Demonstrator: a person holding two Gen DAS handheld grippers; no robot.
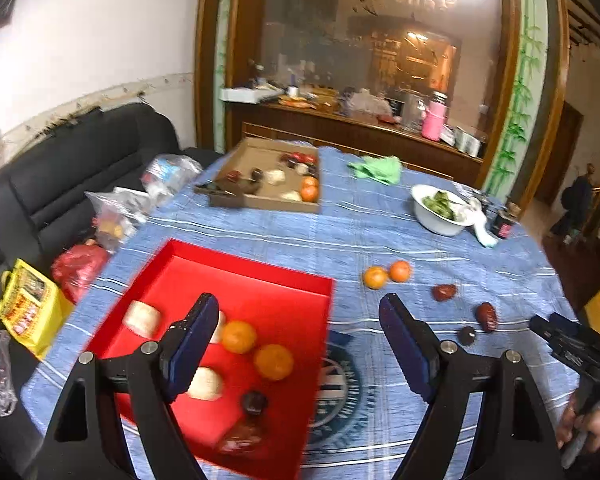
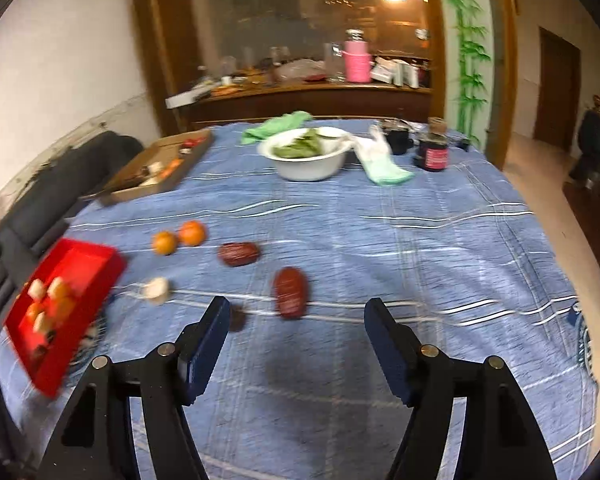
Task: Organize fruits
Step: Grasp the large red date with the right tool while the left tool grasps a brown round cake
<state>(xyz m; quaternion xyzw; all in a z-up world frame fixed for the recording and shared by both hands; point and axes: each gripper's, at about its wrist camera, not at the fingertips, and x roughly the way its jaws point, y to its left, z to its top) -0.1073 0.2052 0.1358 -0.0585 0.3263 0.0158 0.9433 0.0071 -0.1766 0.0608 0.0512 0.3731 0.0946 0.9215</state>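
A red tray (image 1: 236,276) lies on the blue tablecloth and holds white pieces, two oranges (image 1: 256,348) and dark fruits. My left gripper (image 1: 300,316) is open and empty above the tray's right edge. On the cloth lie two more oranges (image 1: 386,274), (image 2: 180,237) and dark red dates (image 1: 486,316), (image 2: 291,291). A white piece (image 2: 156,290) lies on the cloth near the tray (image 2: 80,264). My right gripper (image 2: 296,320) is open and empty, just short of the nearest date. It shows at the right edge of the left wrist view (image 1: 556,334).
A cardboard box (image 1: 256,200) with more fruit sits at the far left of the table. A white bowl of greens (image 2: 306,156), a green cloth (image 2: 276,126), a glove and dark jars (image 2: 432,152) stand at the far side. A black sofa with bags (image 1: 32,304) lies left.
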